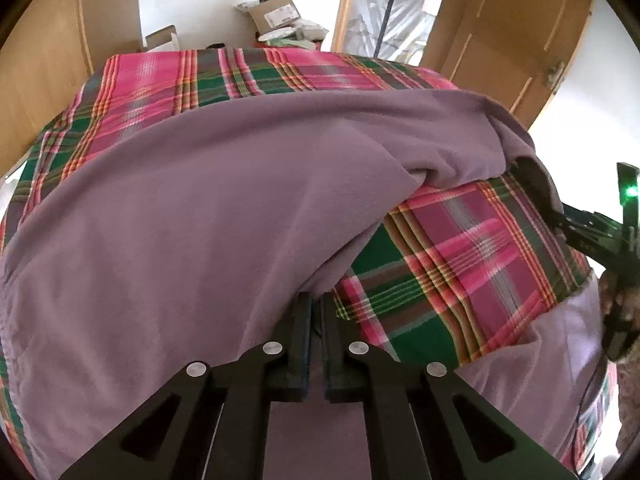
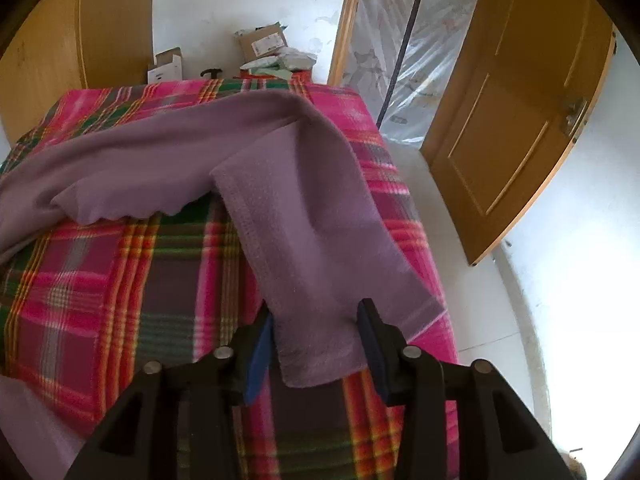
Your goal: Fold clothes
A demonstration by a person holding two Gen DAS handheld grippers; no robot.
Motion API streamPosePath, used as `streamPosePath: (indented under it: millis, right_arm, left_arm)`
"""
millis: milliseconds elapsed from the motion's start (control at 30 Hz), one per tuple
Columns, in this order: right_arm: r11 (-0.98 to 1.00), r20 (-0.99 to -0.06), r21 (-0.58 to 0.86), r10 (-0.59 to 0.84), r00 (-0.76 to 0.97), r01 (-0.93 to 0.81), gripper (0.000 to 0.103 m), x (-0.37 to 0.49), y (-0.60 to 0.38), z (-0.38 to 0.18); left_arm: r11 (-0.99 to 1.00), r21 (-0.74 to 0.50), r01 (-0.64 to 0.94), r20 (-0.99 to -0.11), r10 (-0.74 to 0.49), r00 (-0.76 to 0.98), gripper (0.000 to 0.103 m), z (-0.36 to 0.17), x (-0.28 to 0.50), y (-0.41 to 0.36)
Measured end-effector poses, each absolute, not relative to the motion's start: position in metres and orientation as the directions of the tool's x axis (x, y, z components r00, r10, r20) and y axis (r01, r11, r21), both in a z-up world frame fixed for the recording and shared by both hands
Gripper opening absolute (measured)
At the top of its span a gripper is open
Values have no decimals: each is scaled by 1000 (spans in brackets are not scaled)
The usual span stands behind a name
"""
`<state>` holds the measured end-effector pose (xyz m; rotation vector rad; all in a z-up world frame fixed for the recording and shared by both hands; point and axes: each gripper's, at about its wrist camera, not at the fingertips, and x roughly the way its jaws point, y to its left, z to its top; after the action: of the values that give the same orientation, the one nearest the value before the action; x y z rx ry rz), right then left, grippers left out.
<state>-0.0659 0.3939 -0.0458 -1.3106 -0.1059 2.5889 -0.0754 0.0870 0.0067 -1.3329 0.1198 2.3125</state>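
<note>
A: Where did the purple garment (image 1: 180, 208) lie?

B: Spread over the plaid cover (image 2: 100, 272) of what looked like a bed — bulk to the left, one sleeve (image 2: 320, 264) trailing toward the right edge.

A: The sleeve's axis?

B: It ran from the near right straight up and away, in line with the right claw (image 2: 316, 344). That claw stood open, the cuff lying between its blue pads (image 2: 258, 354), not pinched.

A: And the left claw (image 1: 317, 332)?

B: Clamped on the garment's near edge, pads almost touching with cloth between.

A: Which was nearer the sleeve?

B: The right — by judgement, it had only to shut on the cuff and carry it left across the body.
</note>
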Motion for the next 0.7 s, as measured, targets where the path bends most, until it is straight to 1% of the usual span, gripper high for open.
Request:
streamPosePath:
  millis: [33, 67, 167, 367, 500, 533, 600, 633, 667, 700]
  right_arm:
    - [-966, -781, -182, 255, -570, -183, 13, -67, 395, -45]
    - [-962, -778, -197, 271, -567, -189, 9, -69, 397, -44]
    - [-953, -756, -211, 300, -581, -217, 8, -71, 409, -34]
    - [-911, -683, -221, 399, -612, -348, 8, -73, 450, -3]
    - [-882, -645, -206, 449, -619, -424, 8, -79, 470, 13]
    - [-876, -642, -203, 456, -617, -437, 8, -81, 474, 15]
    - [-880, -666, -189, 441, -602, -436, 8, -89, 478, 12]
    - [-882, -675, -186, 435, -596, -433, 8, -91, 479, 10]
    - [-884, -682, -185, 431, -591, -430, 8, -92, 479, 8]
    - [-883, -685, -190, 432, -587, -429, 8, -92, 479, 5]
  left_arm:
    - [-886, -163, -433, -834, 359, -419, 4, 8, -75, 85]
    - [-885, -174, -433, -831, 368, -418, 4, 9, -75, 82]
    - [-880, -196, -432, -821, 388, -418, 1, 13, -72, 75]
    - [-874, -219, -435, -815, 409, -411, 1, 20, -67, 60]
    - [-873, -191, -450, -829, 389, -402, 2, 18, -67, 68]
    - [-875, -175, -451, -833, 376, -405, 3, 17, -68, 71]
    - [-879, -144, -455, -842, 350, -410, 4, 14, -70, 79]
    - [-881, -127, -457, -846, 337, -413, 5, 13, -71, 81]
    - [-883, -106, -458, -848, 321, -422, 9, 13, -71, 84]
    - [-884, -86, -459, -849, 306, -431, 9, 13, -71, 86]
